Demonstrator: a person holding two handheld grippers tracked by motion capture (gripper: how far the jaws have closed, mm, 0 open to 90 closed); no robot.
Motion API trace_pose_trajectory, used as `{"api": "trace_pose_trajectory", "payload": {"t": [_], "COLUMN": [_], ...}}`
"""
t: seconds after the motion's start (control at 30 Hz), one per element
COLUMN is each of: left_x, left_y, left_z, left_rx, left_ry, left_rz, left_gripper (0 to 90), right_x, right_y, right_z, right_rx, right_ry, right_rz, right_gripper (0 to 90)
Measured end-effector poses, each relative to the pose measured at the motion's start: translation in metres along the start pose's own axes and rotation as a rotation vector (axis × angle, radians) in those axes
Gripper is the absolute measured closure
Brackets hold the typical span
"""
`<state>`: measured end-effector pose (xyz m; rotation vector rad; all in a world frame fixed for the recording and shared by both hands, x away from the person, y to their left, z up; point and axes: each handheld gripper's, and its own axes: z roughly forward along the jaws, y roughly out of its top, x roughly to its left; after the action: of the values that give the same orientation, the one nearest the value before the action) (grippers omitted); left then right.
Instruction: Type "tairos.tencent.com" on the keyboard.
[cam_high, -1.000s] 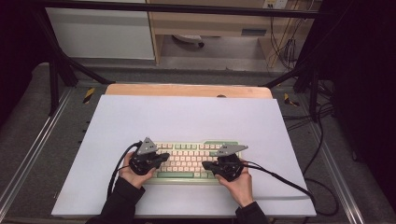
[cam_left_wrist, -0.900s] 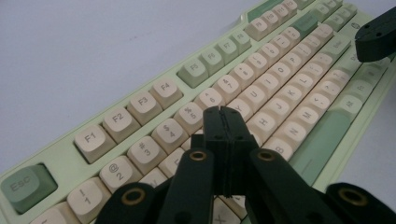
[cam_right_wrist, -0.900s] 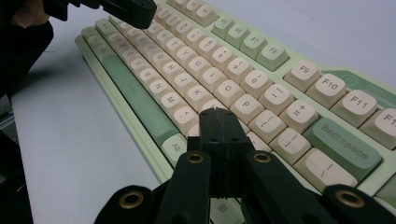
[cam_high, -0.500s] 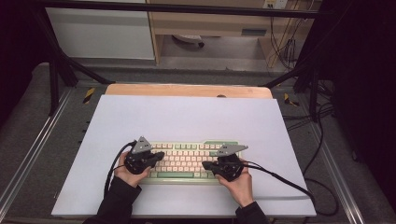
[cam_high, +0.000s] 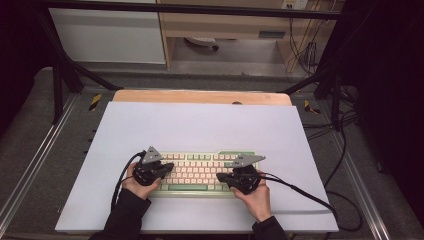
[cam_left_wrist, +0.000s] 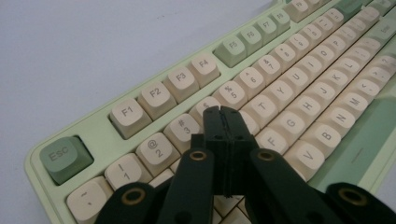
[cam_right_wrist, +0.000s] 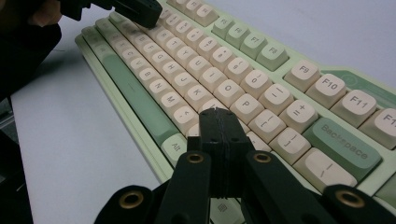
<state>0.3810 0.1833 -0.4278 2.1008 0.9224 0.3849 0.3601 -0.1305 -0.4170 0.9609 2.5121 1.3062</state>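
White matting (cam_high: 200, 125) is covering the table, and the green keyboard (cam_high: 200, 172) is lying near its front edge. Compared with a second ago, the left gripper (cam_high: 167, 166) is sitting slightly further left, above the number row (cam_left_wrist: 187, 126); the right gripper (cam_high: 222, 177) is staying put over the right-hand keys (cam_right_wrist: 243, 105). Both are keeping their jaws fully closed and empty, suggesting key-pressing with the closed tips is continuing

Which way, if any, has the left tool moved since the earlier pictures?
Yes: the left tool slid slightly left along the keyboard, toward its left end.
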Motion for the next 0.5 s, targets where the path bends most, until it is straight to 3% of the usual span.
{"api": "trace_pose_trajectory", "payload": {"t": [0.5], "left_x": [-0.0028], "left_y": [-0.0012], "left_z": [0.0026], "left_rx": [0.010], "left_ry": [-0.009], "left_rz": [0.010], "left_gripper": [89.8], "right_x": [0.0000], "right_y": [0.0000], "right_z": [0.0000], "right_rx": [0.001], "right_ry": [0.001], "right_rz": [0.000], "right_gripper": [90.0]}}
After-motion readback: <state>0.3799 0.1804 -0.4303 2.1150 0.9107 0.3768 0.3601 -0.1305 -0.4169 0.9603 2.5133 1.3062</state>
